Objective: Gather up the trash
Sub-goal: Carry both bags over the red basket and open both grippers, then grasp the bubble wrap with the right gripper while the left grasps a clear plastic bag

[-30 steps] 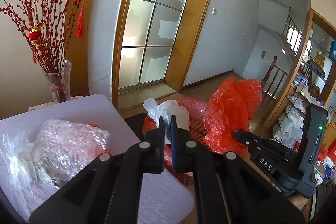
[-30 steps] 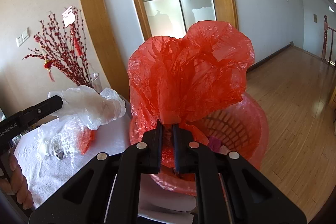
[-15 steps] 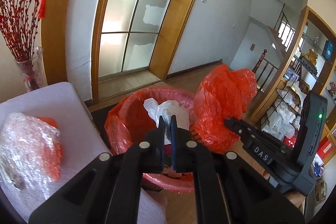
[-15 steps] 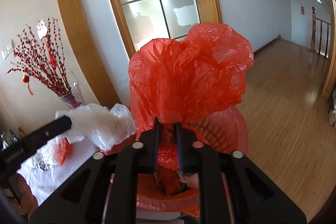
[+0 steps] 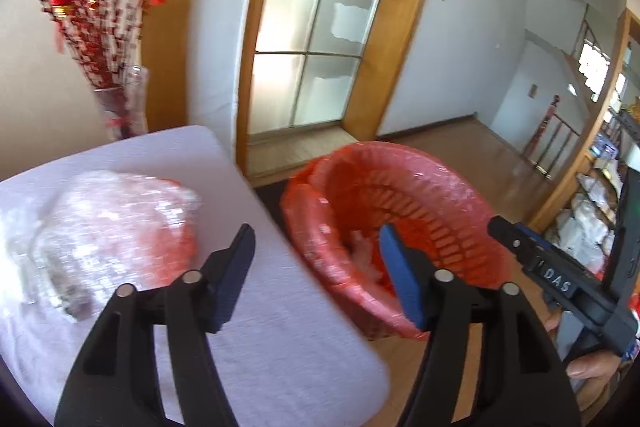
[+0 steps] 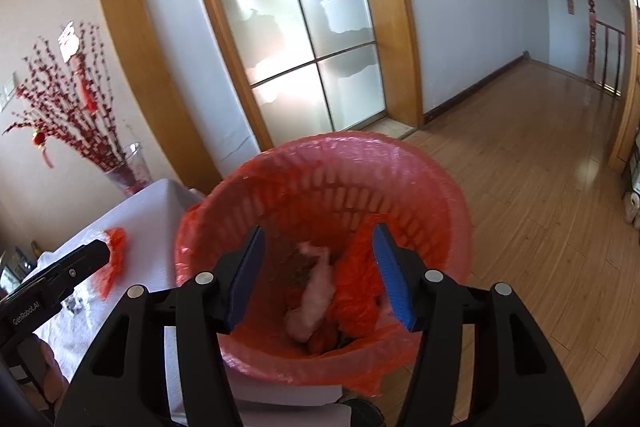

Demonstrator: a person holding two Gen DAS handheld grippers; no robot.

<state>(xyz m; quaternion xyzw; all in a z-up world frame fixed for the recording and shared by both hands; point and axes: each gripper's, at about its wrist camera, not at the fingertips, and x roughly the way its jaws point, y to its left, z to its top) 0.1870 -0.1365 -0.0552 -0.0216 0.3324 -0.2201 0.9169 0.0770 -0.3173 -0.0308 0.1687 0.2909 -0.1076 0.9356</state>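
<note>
A red slatted waste basket lined with a red bag stands on the floor beside the table. A white plastic bag and a crumpled red bag lie inside it. My right gripper is open and empty just above the basket. My left gripper is open and empty, over the table's edge next to the basket. A clear bubble-wrap bundle with red plastic lies on the white-clothed table, left of the left gripper.
A glass vase of red berry branches stands at the table's far corner. A frosted glass door in a wooden frame is behind the basket. Wooden floor stretches right. Shelves are at far right.
Both grippers opened. The white bag left my left gripper and the red bag left my right one; both now lie in the basket. The left gripper swung back toward the table.
</note>
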